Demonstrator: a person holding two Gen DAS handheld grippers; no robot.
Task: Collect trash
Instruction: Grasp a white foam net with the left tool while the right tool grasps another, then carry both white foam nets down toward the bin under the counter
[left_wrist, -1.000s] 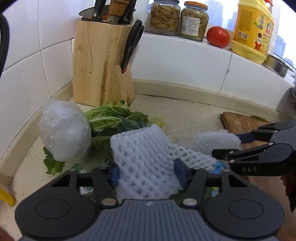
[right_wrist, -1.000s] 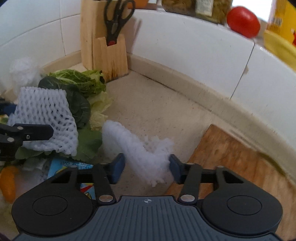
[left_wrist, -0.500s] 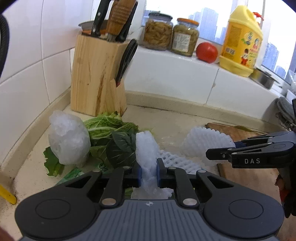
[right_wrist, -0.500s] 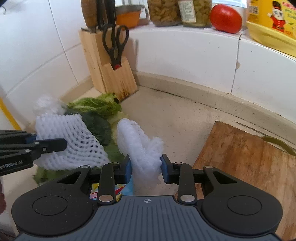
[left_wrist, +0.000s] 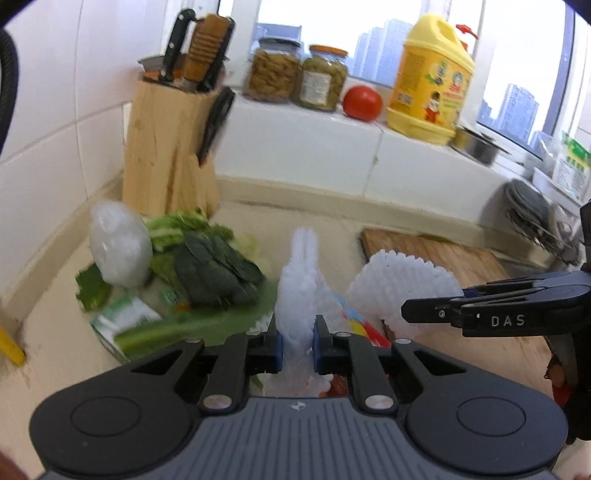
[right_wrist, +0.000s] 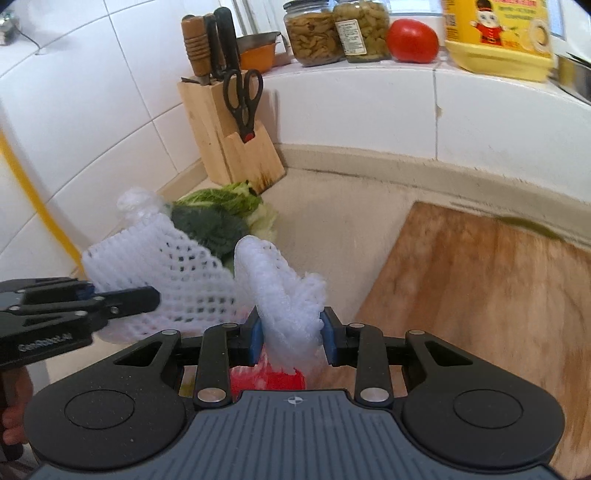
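Gripping two foam nets (left_wrist: 299, 295) (right_wrist: 284, 291), each tool (left_wrist: 297, 345) (right_wrist: 291, 334) seemingly pinches one above the counter (right_wrist: 332, 221).

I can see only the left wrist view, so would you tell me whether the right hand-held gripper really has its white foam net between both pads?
Observer: Yes. In the right wrist view, the right hand-held gripper is shut on the bunched white foam mesh net, with a blue pad on either side.
Operator: Thank you. Is anything underneath it?
Observer: Something red shows just below the net, but it is too hidden to identify.
Operator: And how does my own piece look from there?
Observer: The left hand-held gripper holds a white foam mesh sheet, which appears spread wide and flat from that side.
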